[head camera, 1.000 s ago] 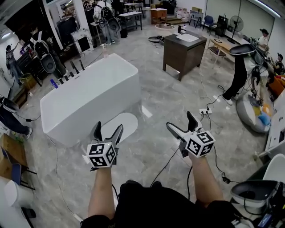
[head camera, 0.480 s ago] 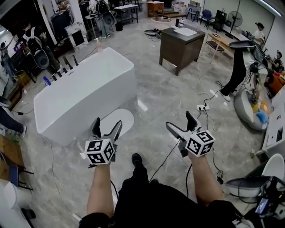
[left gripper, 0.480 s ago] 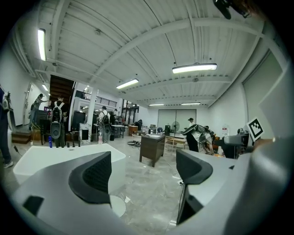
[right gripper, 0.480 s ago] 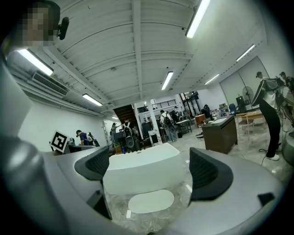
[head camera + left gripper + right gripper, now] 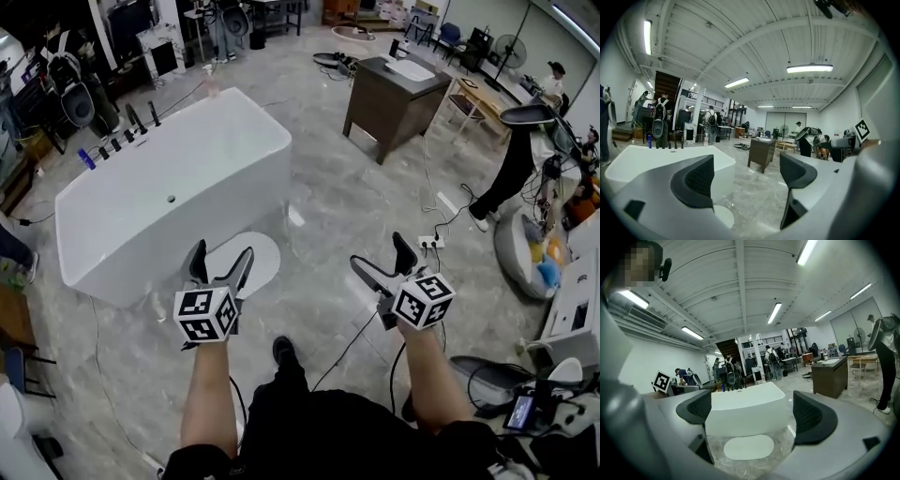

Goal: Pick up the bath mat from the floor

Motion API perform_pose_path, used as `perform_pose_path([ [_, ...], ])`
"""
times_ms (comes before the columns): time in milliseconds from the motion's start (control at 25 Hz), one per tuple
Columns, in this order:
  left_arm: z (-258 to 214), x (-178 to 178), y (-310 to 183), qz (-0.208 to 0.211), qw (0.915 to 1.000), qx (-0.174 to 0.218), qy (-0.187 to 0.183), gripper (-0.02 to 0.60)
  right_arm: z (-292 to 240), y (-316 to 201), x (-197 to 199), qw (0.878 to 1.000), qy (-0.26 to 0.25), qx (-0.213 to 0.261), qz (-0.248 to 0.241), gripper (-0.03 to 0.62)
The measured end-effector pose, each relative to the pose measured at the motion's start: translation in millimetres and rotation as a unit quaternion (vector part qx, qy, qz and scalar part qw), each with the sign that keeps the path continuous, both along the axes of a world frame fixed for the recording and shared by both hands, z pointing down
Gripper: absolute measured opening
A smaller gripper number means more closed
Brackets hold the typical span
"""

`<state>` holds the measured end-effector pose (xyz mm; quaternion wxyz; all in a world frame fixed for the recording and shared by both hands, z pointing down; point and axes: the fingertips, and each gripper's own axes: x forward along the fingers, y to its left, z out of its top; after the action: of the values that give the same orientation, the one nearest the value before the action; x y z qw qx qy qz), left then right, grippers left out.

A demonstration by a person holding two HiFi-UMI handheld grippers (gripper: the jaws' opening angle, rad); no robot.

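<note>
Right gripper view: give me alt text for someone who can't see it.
The right tool, jaws open and empty, frames a white oval bath mat lying flat on the floor in front of a white bathtub.

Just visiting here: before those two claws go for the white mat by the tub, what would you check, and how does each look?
1. Bath mat in sight, flat beside the bathtub: ok.
2. Left gripper jaws apart, nothing between: ok.
3. Right gripper jaws apart, nothing between: ok.
4. Grippers down at the mat: not ok, both are above the floor.
5. Black cable off the mat: ok, it lies to its right.
</note>
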<state>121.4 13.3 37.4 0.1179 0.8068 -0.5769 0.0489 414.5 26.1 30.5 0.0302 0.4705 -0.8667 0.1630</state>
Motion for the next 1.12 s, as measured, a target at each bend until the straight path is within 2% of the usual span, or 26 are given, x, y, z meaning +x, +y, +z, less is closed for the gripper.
perform_pose_path([
  [240, 8.1, -45.8, -54.6, -0.018, 0.9997, -0.012, 0.015, 0.445, 3.8, -61.0, -53.9, 0.999, 0.019, -0.020, -0.030, 0.532],
  [400, 6.0, -80.6, -73.9, -0.035, 0.9992, -0.006, 0.019, 0.445, -2.7, -91.8, -85.0, 0.999, 0.025, -0.014, -0.045, 0.532],
  [680, 10.9, -123.9, -67.9, -0.078, 0.9967, -0.008, 0.022, 0.445, -1.9, -120.9, -138.6, 0.995, 0.027, -0.018, -0.093, 0.532],
  [1120, 25.9, -192.8, -63.7, -0.157, 0.9869, -0.030, 0.017, 0.445, 6.6, -169.0, -237.0, 0.981, 0.007, -0.025, -0.192, 0.532],
])
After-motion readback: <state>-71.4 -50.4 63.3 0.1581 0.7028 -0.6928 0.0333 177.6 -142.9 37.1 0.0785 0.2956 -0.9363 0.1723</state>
